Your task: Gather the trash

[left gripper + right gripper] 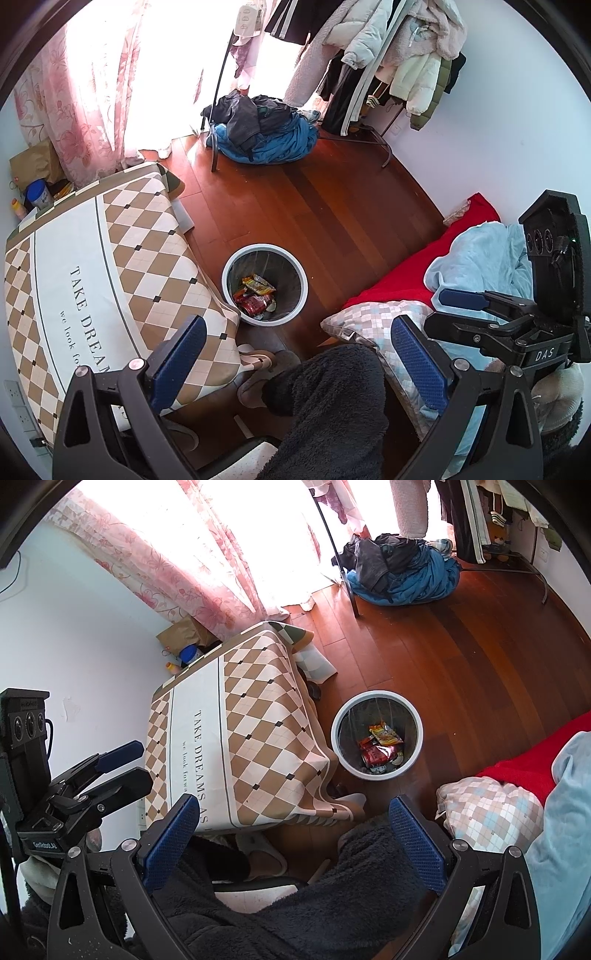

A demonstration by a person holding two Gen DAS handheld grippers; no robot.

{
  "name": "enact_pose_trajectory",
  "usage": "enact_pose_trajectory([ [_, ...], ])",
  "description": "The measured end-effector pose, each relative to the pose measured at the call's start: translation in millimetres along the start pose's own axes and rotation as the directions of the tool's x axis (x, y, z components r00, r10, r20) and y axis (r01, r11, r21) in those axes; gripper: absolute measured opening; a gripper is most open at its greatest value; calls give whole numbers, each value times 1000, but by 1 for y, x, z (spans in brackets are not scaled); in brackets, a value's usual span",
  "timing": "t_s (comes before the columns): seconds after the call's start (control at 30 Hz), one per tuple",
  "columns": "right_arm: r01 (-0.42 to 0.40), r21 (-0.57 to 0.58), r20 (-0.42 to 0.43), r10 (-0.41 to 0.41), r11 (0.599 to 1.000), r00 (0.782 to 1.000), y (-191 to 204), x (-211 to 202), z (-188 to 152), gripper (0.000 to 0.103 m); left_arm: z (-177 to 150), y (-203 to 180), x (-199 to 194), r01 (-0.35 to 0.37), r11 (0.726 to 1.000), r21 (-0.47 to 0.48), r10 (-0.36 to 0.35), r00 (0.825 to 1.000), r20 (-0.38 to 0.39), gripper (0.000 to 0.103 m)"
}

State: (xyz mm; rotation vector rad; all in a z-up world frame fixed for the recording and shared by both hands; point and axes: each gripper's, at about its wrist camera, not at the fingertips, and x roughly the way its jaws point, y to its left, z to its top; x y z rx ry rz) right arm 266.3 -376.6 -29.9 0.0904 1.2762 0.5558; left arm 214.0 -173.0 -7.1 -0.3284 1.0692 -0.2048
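A round white-rimmed trash bin (303,286) stands on the wooden floor beside the table; it also shows in the right wrist view (420,738). Inside lie snack wrappers (258,285) and a crushed red can (253,304); the wrappers (385,734) and the can (378,755) show there too. My left gripper (299,360) is open and empty, held above the floor near the bin. My right gripper (295,834) is open and empty, above a dark fleece-clad leg. Each gripper shows in the other's view, the right (454,314) and the left (125,764).
A table with a checkered cloth (110,266) stands left of the bin. A bed with a red blanket (413,273), a light blue cover and a checkered pillow (373,321) lies right. A pile of clothes (266,129) and a coat rack (369,66) stand farther off. Slippers (258,369) lie by the table.
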Motion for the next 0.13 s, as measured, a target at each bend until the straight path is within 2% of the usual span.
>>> enact_pose_trajectory([
  [0.13,-1,-5,-6,1,1000,1000,1,1,4,103,1,0,0,2,1000,-3,-2,1000,-4,102],
])
